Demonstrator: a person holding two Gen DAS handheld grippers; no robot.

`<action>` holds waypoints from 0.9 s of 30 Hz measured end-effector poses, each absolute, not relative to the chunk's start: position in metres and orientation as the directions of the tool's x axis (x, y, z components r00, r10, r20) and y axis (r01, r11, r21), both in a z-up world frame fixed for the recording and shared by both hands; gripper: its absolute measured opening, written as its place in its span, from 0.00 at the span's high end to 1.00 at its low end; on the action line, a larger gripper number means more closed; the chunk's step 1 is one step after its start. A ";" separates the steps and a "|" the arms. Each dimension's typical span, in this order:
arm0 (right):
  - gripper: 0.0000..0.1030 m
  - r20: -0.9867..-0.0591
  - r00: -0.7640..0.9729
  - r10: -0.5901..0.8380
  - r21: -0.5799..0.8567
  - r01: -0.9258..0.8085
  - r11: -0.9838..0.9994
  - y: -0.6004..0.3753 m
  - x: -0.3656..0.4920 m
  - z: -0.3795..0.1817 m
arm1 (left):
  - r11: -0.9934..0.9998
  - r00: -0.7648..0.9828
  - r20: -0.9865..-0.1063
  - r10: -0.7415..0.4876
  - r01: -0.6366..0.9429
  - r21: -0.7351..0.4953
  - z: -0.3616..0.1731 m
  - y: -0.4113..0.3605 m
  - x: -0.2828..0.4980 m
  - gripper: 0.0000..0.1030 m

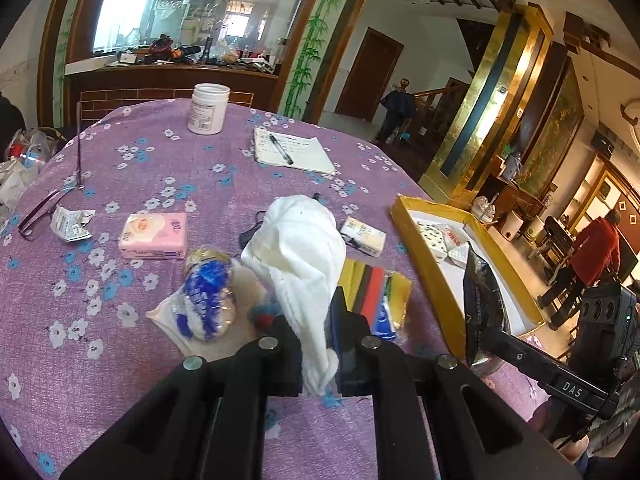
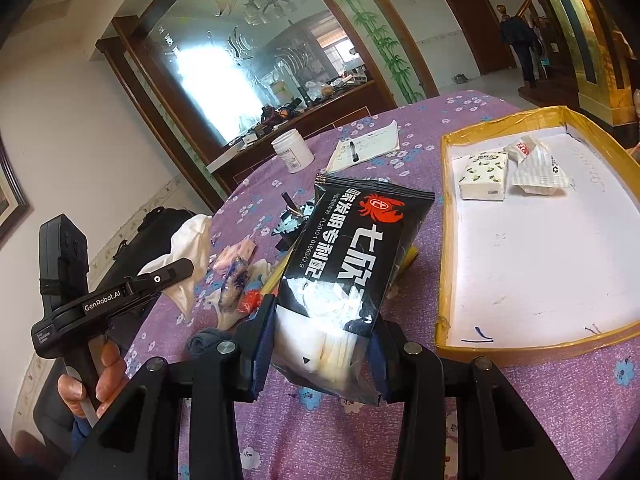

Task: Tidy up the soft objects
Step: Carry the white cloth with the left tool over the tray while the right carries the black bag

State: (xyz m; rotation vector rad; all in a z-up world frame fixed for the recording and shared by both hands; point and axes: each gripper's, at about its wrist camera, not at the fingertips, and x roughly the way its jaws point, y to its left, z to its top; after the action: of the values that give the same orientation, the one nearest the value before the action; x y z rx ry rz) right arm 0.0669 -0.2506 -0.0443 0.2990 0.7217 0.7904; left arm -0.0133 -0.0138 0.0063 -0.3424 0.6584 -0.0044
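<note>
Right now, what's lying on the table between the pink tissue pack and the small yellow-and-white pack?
In the left wrist view, between the pink tissue pack and the small pack, hangs the white cloth, held by the left gripper, hiding the table there.

left gripper [image 1: 320, 354]: matte black linkage arms, round silver pivot screws, blue finger pads
right gripper [image 2: 320, 344]: same black frame, silver screws, blue pads
side markings: white "GenRobot.AI", "DAS"
hand [image 2: 94, 376]: bare skin on black handle
</note>
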 end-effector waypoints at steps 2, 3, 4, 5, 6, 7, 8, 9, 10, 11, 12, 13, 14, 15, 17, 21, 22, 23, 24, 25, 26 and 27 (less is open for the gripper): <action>0.57 -0.463 0.501 0.731 0.500 -0.534 0.682 -0.257 0.067 -0.040 | 0.947 0.793 -0.597 -0.125 -0.085 -0.310 0.008 -0.021 -0.010 0.91; 0.57 -0.456 0.511 0.729 0.501 -0.529 0.685 -0.262 0.068 -0.037 | 0.948 0.792 -0.597 -0.130 -0.077 -0.309 0.009 -0.025 -0.008 0.91; 0.57 -0.448 0.523 0.725 0.502 -0.524 0.688 -0.267 0.069 -0.035 | 0.949 0.789 -0.598 -0.141 -0.065 -0.309 0.010 -0.030 -0.005 0.91; 0.57 -0.442 0.534 0.720 0.503 -0.517 0.692 -0.271 0.070 -0.032 | 0.949 0.787 -0.598 -0.154 -0.050 -0.311 0.011 -0.036 -0.001 0.91; 0.57 -0.435 0.547 0.715 0.506 -0.508 0.697 -0.277 0.071 -0.030 | 0.950 0.785 -0.597 -0.168 -0.034 -0.311 0.013 -0.043 0.002 0.91; 0.57 -0.428 0.566 0.705 0.508 -0.494 0.705 -0.286 0.074 -0.028 | 0.950 0.783 -0.595 -0.179 -0.020 -0.311 0.014 -0.049 0.005 0.91; 0.57 -0.425 0.577 0.697 0.508 -0.485 0.712 -0.291 0.075 -0.028 | 0.951 0.781 -0.594 -0.195 0.004 -0.308 0.016 -0.059 0.010 0.91; 0.57 -0.423 0.592 0.686 0.509 -0.471 0.720 -0.298 0.077 -0.027 | 0.952 0.779 -0.593 -0.206 0.019 -0.306 0.017 -0.065 0.013 0.91; 0.57 -0.419 0.611 0.672 0.514 -0.451 0.730 -0.308 0.081 -0.026 | 0.953 0.774 -0.594 -0.218 0.036 -0.302 0.017 -0.073 0.018 0.91; 0.57 -0.416 0.623 0.663 0.518 -0.437 0.735 -0.315 0.083 -0.026 | 0.952 0.769 -0.596 -0.231 0.053 -0.301 0.018 -0.082 0.023 0.91; 0.57 -0.414 0.635 0.652 0.519 -0.424 0.743 -0.323 0.085 -0.026 | 0.950 0.763 -0.596 -0.250 0.075 -0.302 0.018 -0.092 0.029 0.91; 0.57 -0.417 0.649 0.637 0.513 -0.410 0.754 -0.330 0.087 -0.026 | 0.948 0.757 -0.597 -0.265 0.093 -0.303 0.019 -0.100 0.034 0.91; 0.57 -0.418 0.658 0.626 0.510 -0.401 0.761 -0.334 0.089 -0.026 | 0.947 0.749 -0.602 -0.278 0.110 -0.301 0.019 -0.110 0.039 0.91; 0.57 -0.418 0.671 0.613 0.510 -0.385 0.769 -0.342 0.091 -0.026 | 0.946 0.737 -0.608 -0.294 0.130 -0.298 0.018 -0.123 0.045 0.91; 0.57 -0.421 0.684 0.596 0.509 -0.365 0.779 -0.354 0.096 -0.027 | 0.942 0.721 -0.615 -0.318 0.168 -0.290 0.017 -0.145 0.055 0.91; 0.57 -0.438 0.699 0.565 0.502 -0.331 0.799 -0.373 0.104 -0.030 | 0.936 0.685 -0.639 -0.350 0.229 -0.266 0.012 -0.188 0.074 0.91; 0.57 -0.445 0.701 0.557 0.498 -0.323 0.804 -0.377 0.107 -0.031 | 0.935 0.677 -0.646 -0.353 0.237 -0.263 0.011 -0.195 0.078 0.91; 0.57 -0.450 0.702 0.553 0.495 -0.319 0.808 -0.379 0.110 -0.031 | 0.933 0.664 -0.655 -0.360 0.248 -0.261 0.009 -0.205 0.084 0.91; 0.57 -0.458 0.705 0.542 0.487 -0.311 0.816 -0.382 0.114 -0.030 | 0.932 0.657 -0.661 -0.362 0.251 -0.261 0.008 -0.211 0.089 0.91; 0.57 -0.465 0.705 0.535 0.481 -0.307 0.821 -0.385 0.118 -0.029 | 0.932 0.652 -0.666 -0.361 0.250 -0.261 0.007 -0.217 0.095 0.91; 0.57 -0.469 0.704 0.533 0.478 -0.305 0.824 -0.388 0.123 -0.027 | 0.932 0.644 -0.674 -0.362 0.250 -0.261 0.006 -0.222 0.102 0.91; 0.57 -0.470 0.702 0.535 0.482 -0.303 0.822 -0.391 0.130 -0.024 | 0.933 0.636 -0.682 -0.361 0.250 -0.260 0.004 -0.227 0.110 0.91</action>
State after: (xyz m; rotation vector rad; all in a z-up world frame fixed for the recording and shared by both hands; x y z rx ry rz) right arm 0.1296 -0.3909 -0.0243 0.3884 0.6371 0.4796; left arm 0.1098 -0.2274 0.0042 -0.1462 0.8103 -0.3506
